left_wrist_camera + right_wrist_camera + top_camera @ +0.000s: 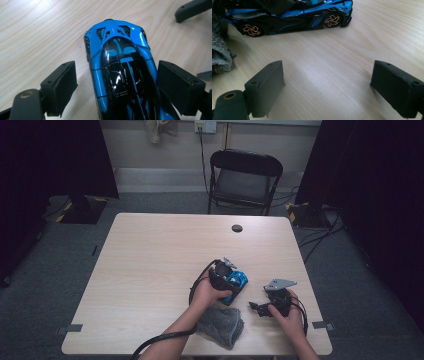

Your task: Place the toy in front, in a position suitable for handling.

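A blue and black toy car [120,65] with orange wheels stands on the wooden table [160,255]. My left gripper [117,72] straddles it from behind, jaws open; a gap shows at the left pad [60,87], while the right pad [177,85] sits close beside the car's flank. From above, the left gripper [231,287] lies over the car [240,279]. To its right, my right gripper [257,309] rests low on the table, open, with bare wood between its jaws [328,80]. The car [294,17] stands side-on just ahead of it.
A grey cloth [222,325] lies crumpled by the table's near edge, between the forearms, and its edge [219,55] reaches close to the car's rear. A cable hole [237,228] is at the far side. A black folding chair [245,175] stands beyond the table.
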Available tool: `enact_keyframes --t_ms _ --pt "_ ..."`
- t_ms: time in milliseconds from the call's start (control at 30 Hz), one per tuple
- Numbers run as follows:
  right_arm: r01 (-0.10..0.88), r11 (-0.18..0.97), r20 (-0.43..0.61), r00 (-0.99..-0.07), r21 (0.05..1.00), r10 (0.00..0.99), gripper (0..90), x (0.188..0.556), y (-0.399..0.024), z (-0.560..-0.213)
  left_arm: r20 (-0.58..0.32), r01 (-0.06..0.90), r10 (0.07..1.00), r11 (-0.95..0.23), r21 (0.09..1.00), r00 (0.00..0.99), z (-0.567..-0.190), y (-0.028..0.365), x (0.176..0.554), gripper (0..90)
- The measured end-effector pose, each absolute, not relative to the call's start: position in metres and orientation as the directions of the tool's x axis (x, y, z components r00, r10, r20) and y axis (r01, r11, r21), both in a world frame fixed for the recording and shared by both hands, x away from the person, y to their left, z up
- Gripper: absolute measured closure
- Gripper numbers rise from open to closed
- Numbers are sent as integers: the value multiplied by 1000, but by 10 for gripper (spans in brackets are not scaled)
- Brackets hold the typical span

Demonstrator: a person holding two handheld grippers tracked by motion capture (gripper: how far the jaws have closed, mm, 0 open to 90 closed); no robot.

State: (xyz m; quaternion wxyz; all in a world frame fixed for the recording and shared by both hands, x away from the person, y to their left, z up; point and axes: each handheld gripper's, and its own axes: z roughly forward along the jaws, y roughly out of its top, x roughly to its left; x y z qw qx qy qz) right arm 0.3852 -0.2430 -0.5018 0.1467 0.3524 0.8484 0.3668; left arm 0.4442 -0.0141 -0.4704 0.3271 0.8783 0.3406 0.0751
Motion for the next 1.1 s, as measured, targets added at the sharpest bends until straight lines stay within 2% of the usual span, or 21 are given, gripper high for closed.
enact_keyframes --t_ms 533,967,1100 --pt "491 482 10 -708 726 706 107 385 -243 -502 -113 563 646 -552 615 755 -475 -21 444 159" --pt "490 483 10 -709 726 705 107 385 -243 -502 -59 553 651 -590 588 757 -483 -29 442 159" --pt "490 482 10 -709 726 706 107 385 -243 -502 -49 549 648 -600 582 760 -483 -31 442 190"
